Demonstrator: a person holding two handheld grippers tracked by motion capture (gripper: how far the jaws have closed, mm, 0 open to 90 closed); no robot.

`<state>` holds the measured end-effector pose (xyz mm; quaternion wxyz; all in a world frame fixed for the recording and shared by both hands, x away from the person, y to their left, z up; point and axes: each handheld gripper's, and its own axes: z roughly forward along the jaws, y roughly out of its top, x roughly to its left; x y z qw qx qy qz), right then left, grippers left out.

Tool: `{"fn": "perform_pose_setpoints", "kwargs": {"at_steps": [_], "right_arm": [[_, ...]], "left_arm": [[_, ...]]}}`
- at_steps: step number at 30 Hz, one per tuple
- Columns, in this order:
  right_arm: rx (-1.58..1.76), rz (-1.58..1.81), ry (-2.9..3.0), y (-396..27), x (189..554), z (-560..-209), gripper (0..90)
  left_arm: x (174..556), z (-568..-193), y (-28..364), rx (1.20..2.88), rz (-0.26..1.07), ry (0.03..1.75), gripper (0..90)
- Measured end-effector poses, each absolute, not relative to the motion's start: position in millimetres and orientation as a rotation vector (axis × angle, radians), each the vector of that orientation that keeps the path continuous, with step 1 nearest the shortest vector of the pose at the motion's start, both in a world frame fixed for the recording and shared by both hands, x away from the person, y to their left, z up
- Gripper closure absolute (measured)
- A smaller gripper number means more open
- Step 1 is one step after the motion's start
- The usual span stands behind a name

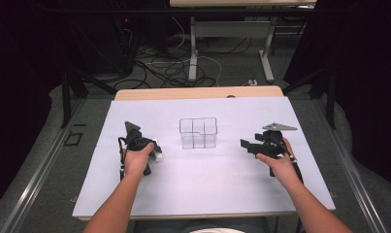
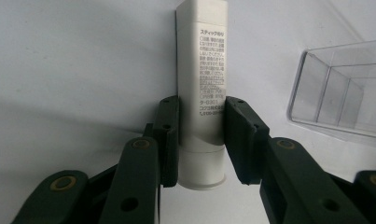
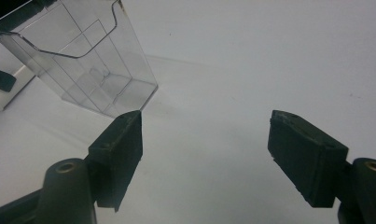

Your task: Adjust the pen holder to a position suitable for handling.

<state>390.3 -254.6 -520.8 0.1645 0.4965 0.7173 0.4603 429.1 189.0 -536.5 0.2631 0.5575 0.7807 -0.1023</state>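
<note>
A white glue stick (image 2: 202,88) with printed black text lies on the white table sheet, and my left gripper (image 2: 202,135) is shut on its lower body. From above, that left gripper (image 1: 152,148) sits left of a clear plastic organizer (image 1: 198,132) with several compartments, the white stick (image 1: 157,154) poking out beside the hand. The organizer (image 2: 339,93) stands to the right in the left gripper view. On the other side of the organizer, my right gripper (image 1: 246,144) points toward it, jaws wide open and empty (image 3: 204,149). The organizer (image 3: 83,60) stands upper left in the right gripper view.
A white sheet (image 1: 203,179) covers the wooden table (image 1: 198,92). Beyond the far edge, cables (image 1: 169,68) and white table legs (image 1: 193,48) sit on the floor. Dark curtains flank both sides.
</note>
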Motion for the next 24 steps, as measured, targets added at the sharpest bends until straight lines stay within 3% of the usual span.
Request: {"fn": "perform_pose_setpoints", "kwargs": {"at_steps": [13, 24], "right_arm": [[1.417, 1.313, 2.039, -255, 390, -520, 26.2], [1.425, 1.323, 2.040, -255, 390, -521, 26.3]], "left_arm": [[428, -527, 198, 1.606, -0.259, 2.041, 68.4], [425, -508, 191, 1.785, -0.066, 1.913, 68.4]]}}
